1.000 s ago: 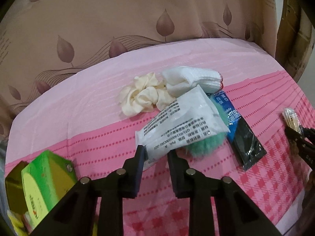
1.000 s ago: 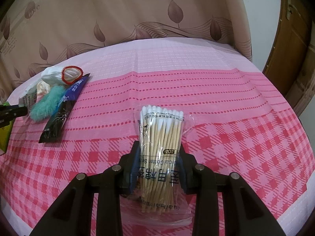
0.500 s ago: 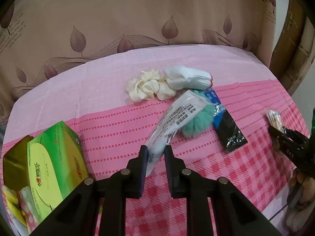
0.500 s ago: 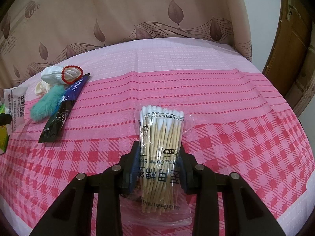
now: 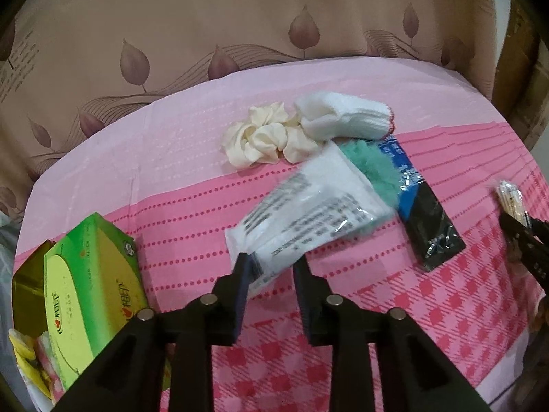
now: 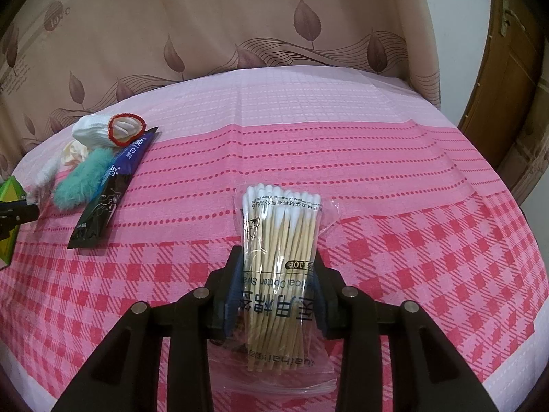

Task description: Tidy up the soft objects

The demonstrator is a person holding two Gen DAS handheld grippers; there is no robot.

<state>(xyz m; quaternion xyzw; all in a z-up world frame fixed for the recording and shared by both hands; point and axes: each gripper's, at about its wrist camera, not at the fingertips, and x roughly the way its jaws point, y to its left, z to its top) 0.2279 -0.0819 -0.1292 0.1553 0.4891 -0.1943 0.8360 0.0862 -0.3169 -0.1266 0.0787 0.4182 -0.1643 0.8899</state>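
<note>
Step in hand, as I read it: dropping the white gauze packet point(image 5: 305, 213) onto the soft pile. My left gripper point(image 5: 271, 267) has its jaws opening; the packet's near corner sits between them, blurred, and I can't tell whether a pad touches it. Its far end lies over the teal fluffy puff point(image 5: 374, 168), beside the cream scrunchie point(image 5: 264, 137) and the rolled white sock point(image 5: 343, 120).

My right gripper point(image 6: 274, 274) is pinching the cotton swab bag point(image 6: 281, 250) across its middle, parked low over the pink tablecloth point(image 6: 411, 178), well apart from the pile.

Next move: back the left jaws off without snagging the packet's film, then bring the swabs over.

In the way: the dark blue sachet point(image 5: 422, 213) lies on the swab side of the pile, touching the puff. The green tissue box point(image 5: 89, 274) sits close on the left gripper's left.
</note>
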